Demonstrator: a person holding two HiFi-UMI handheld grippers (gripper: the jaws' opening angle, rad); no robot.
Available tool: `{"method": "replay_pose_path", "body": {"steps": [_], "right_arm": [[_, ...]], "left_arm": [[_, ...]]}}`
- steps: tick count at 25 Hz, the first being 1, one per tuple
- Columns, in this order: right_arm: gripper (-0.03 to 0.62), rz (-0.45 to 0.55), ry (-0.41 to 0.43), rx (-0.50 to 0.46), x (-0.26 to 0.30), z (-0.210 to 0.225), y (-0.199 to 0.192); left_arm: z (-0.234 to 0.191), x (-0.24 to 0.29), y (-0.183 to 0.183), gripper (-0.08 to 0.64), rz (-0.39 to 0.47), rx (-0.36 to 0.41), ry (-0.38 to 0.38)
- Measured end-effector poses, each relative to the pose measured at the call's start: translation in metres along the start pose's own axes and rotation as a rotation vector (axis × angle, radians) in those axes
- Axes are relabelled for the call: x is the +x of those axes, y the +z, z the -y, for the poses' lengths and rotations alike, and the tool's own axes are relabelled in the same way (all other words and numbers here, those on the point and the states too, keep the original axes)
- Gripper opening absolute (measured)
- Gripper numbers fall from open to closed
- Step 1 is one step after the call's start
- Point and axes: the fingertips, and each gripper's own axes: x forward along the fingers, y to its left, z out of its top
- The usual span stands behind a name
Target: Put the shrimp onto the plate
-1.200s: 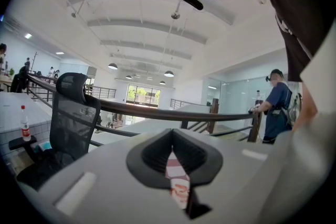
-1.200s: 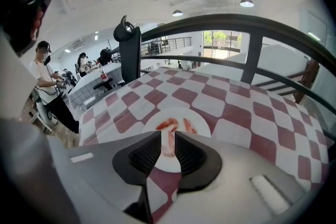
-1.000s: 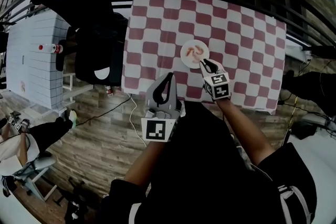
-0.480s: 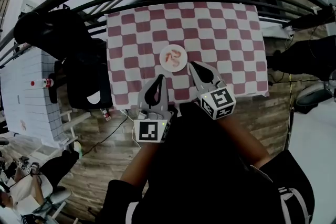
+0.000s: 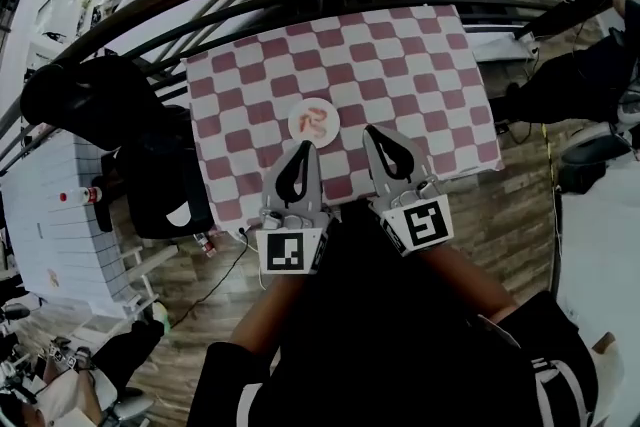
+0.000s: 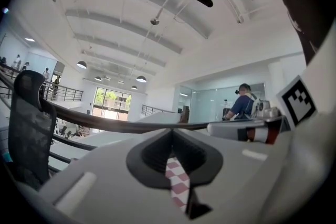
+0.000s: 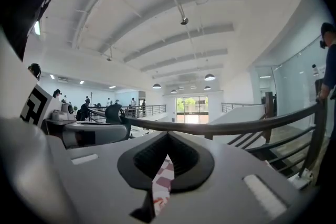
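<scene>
Shrimp (image 5: 318, 117) on plate (image 5: 297, 127) | count unclear | left gripper (image 5: 303, 146), right gripper (image 5: 371, 129) closed

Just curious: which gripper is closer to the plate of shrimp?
Left. The left gripper sits just short of the plate; the right gripper lies farther, off its right side.

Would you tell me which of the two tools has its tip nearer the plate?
The left tool: its tip lies just short of the plate, while the right tool sits farther off to its right.
</scene>
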Motion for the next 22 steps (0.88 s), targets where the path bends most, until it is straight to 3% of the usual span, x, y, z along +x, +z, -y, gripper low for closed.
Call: {"method": "replay_pose_path", "body": {"steps": [10,19,22], "right_arm": [[-0.003,0.042,-0.031,-0.033,-0.014,0.002,0.018],[-0.003,0.075,-0.011,-0.095,-0.012,-0.001,0.030],[-0.003,0.077,-0.019,-0.098,-0.013,0.001,0.030]], "left_arm": [[0.016,0.007,0.016,0.008,0.069,0.011,-0.033],[0.017,0.011,0.014,0.008,0.071,0.007,-0.030],[0.019,0.012,0.006,0.008,0.035,0.008,-0.038]]}}
